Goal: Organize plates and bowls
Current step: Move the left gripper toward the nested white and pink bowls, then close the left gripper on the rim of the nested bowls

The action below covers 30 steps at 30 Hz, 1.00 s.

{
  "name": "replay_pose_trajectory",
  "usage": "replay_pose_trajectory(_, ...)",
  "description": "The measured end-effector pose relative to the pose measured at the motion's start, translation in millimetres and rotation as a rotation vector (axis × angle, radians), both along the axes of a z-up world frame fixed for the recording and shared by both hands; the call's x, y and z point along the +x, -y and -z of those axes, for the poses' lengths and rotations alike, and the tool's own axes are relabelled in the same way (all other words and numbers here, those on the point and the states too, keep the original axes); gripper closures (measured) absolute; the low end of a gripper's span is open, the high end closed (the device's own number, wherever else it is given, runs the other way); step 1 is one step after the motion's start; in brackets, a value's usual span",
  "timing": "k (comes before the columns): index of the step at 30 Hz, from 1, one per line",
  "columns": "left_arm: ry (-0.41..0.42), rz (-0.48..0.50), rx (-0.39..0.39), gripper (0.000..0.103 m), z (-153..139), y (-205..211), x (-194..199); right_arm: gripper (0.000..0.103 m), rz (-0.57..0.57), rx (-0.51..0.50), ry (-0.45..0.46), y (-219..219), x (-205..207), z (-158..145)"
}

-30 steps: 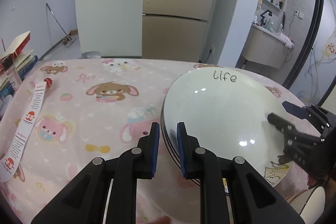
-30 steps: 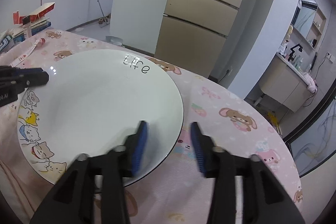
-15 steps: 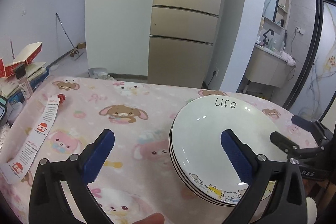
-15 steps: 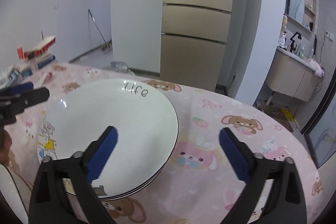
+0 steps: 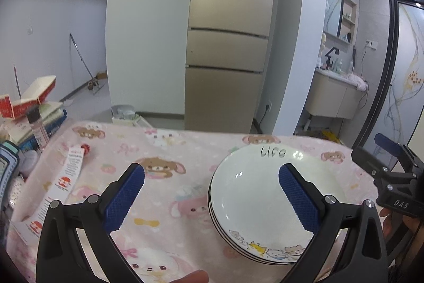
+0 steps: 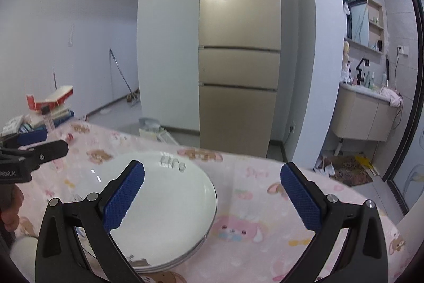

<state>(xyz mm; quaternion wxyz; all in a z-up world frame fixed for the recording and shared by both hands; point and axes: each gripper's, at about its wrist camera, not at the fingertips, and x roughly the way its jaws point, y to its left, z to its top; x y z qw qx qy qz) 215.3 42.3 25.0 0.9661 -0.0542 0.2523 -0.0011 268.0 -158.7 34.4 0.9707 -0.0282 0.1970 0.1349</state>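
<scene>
A pink cartoon tablecloth fills the lower frame. The plate stack sits lower right of centre, rims nested, presumably for tidy storage. The left gripper and right gripper hang above it, fingers spread wide, holding nothing.

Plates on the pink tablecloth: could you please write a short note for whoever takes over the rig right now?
Left tongs: open, holding nothing, hovering over the table with the plates just to their right.
Right tongs: open, holding nothing, hovering over the right edge of the plates.
Plates: one neat stack of white plates on the pink tablecloth, "Life" lettering at the far rim, cartoon cats at the near rim.
Done: the plates sit stacked and released.
Left: a white rounded piece shows at the lower left of the right view, possibly a bowl; check it and any other dishes out of view.
</scene>
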Motion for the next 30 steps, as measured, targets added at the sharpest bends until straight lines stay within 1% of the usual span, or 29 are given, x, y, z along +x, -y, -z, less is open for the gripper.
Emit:
replay_pose_trajectory(1, 0.010, 0.003, -0.003, 0.000, -5, 0, -3, 0.001, -0.008, 0.018, 0.008, 1, -2, -7)
replay_pose_trajectory(4, 0.063, 0.002, -0.018, 0.000, -28, -1, -16, 0.001, -0.051, 0.116, 0.043, 5, -14, -34)
replay_pose_trajectory(6, 0.114, 0.002, -0.030, 0.000, -50, -2, -31, 0.001, -0.087, 0.191, 0.068, 7, -26, -53)
replay_pose_trajectory(7, 0.131, 0.012, -0.037, 0.000, -59, -2, -38, 0.001, -0.101, 0.206, 0.074, 5, -31, -61)
replay_pose_trajectory(10, 0.164, 0.054, -0.049, 0.000, -81, 1, -60, 0.001, -0.133, 0.203, 0.100, -1, -50, -86)
replay_pose_trajectory(12, 0.164, 0.095, -0.049, 0.000, -89, 4, -76, 0.001, -0.169, 0.208, 0.112, -4, -65, -99)
replay_pose_trajectory(13, 0.157, 0.111, -0.048, 0.000, -92, 6, -81, 0.001, -0.197, 0.204, 0.101, -7, -71, -103)
replay_pose_trajectory(15, 0.139, 0.150, -0.047, 0.000, -95, 10, -94, 0.001, -0.263, 0.154, 0.066, -14, -84, -107)
replay_pose_trajectory(17, 0.120, 0.172, -0.057, 0.000, -96, 13, -107, 0.001, -0.285, 0.101, 0.047, -18, -99, -105)
replay_pose_trajectory(19, 0.093, 0.207, -0.085, 0.000, -94, 15, -118, 0.001, -0.306, 0.082, 0.013, -15, -112, -99)
replay_pose_trajectory(24, 0.006, 0.293, -0.136, 0.000, -79, 21, -138, 0.001, -0.328, 0.107, -0.090, 0, -131, -73)
replay_pose_trajectory(26, -0.019, 0.309, -0.138, 0.000, -72, 24, -143, 0.001, -0.316, 0.111, -0.130, 3, -133, -57)
replay_pose_trajectory(30, -0.079, 0.320, -0.126, 0.000, -48, 29, -148, 0.001, -0.307, 0.112, -0.190, 9, -136, -27)
